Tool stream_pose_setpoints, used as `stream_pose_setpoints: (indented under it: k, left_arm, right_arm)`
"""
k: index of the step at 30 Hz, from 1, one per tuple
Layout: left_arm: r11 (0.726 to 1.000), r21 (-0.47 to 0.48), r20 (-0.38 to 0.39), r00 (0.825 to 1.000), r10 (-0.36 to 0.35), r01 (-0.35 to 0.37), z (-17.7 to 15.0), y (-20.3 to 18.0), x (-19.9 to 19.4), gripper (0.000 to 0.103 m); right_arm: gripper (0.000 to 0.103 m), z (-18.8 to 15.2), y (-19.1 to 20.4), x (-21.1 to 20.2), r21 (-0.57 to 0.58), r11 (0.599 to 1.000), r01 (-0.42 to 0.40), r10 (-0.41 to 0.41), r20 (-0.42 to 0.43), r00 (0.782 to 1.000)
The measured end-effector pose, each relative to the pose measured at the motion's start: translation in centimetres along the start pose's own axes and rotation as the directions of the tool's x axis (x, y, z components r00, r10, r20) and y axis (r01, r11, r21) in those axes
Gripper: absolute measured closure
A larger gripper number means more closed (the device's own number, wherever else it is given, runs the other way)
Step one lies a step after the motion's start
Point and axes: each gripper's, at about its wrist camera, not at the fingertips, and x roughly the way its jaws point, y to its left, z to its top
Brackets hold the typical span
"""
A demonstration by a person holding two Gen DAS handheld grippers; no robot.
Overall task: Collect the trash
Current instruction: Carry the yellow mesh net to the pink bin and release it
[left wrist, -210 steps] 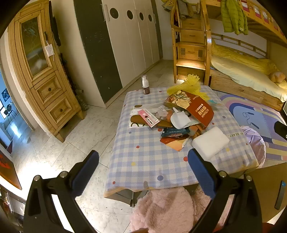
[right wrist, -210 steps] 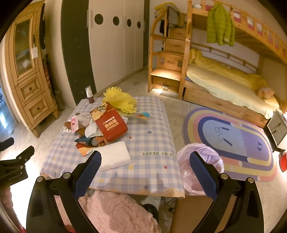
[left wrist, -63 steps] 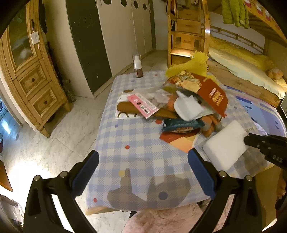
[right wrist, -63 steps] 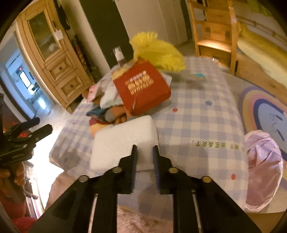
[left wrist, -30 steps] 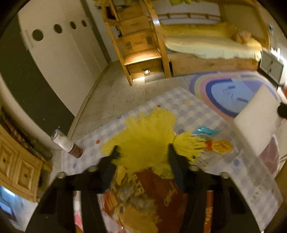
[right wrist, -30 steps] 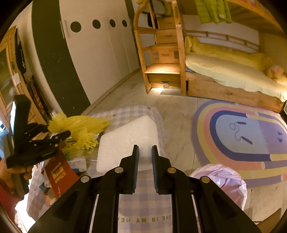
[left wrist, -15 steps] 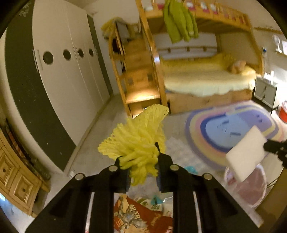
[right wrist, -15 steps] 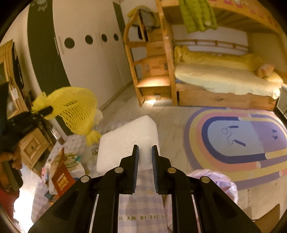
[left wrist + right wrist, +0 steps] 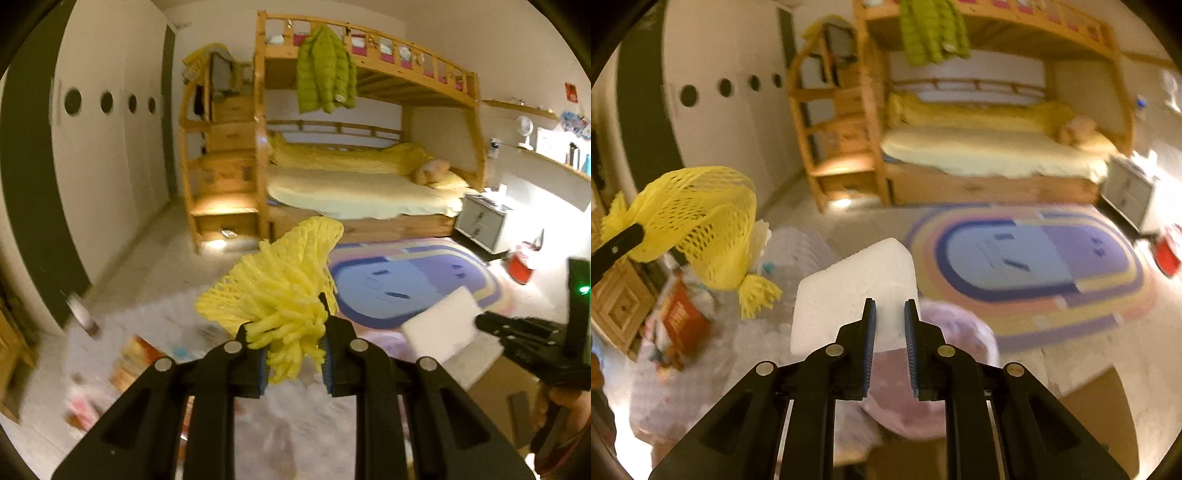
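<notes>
My left gripper [image 9: 291,354] is shut on a yellow foam net [image 9: 280,288] and holds it in the air above the table; the net also shows in the right wrist view [image 9: 698,225]. My right gripper [image 9: 889,325] is shut on a white foam block [image 9: 849,291], held above the pink trash bag [image 9: 953,339]. The block and the right gripper [image 9: 480,321] also show in the left wrist view at the right. More trash, with a red packet [image 9: 683,321], lies on the checked table [image 9: 746,350] at the lower left.
A wooden bunk bed [image 9: 369,177] with stair drawers stands at the back, with a rainbow rug [image 9: 406,280] in front of it. White wardrobes [image 9: 107,147] line the left wall. A small bottle [image 9: 83,317] stands at the table's far corner.
Both grippers have swung to the right, away from the table. The white block now hangs over the pink bag and the yellow net has followed, lifted higher.
</notes>
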Motion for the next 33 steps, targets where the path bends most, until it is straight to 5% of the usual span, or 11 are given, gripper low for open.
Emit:
stream_pose_setpoints:
  k: [11, 15, 24, 27, 29, 33]
  left_arm:
    - [0.994, 0.045, -0.075, 0.993, -0.094, 0.098, -3.8, -6.5, 5.4, 0.083]
    - [0.991, 0.057, -0.111, 0.987, -0.114, 0.121, -4.7, -7.2, 7.0, 0.083]
    - [0.978, 0.087, -0.2, 0.965, -0.17, 0.191, -5.8, -9.5, 11.2, 0.082]
    - [0.973, 0.086, -0.237, 0.953, -0.19, 0.216, -6.0, -10.7, 12.9, 0.078]
    - [0.973, 0.079, -0.259, 0.947, -0.191, 0.218, -6.0, -11.1, 14.0, 0.055]
    - [0.977, 0.061, -0.234, 0.954, -0.186, 0.205, -5.7, -10.6, 13.6, 0.046]
  right_arm:
    - [0.082, -2.9, -4.5, 6.5, 0.027, 0.991, 0.134, -0.129, -0.147, 0.981]
    - [0.062, -2.8, -5.2, 9.0, 0.033, 0.992, 0.121, -0.114, -0.176, 0.978]
    - [0.058, -2.3, -6.6, 6.4, 0.084, 0.989, 0.121, -0.109, -0.13, 0.986]
    - [0.056, -2.0, -7.3, 5.3, 0.098, 0.986, 0.135, -0.125, -0.107, 0.986]
    - [0.053, -1.8, -7.9, 4.9, 0.107, 0.985, 0.138, -0.127, -0.098, 0.987]
    - [0.052, -1.3, -8.0, 3.9, 0.113, 0.984, 0.138, -0.13, -0.076, 0.989]
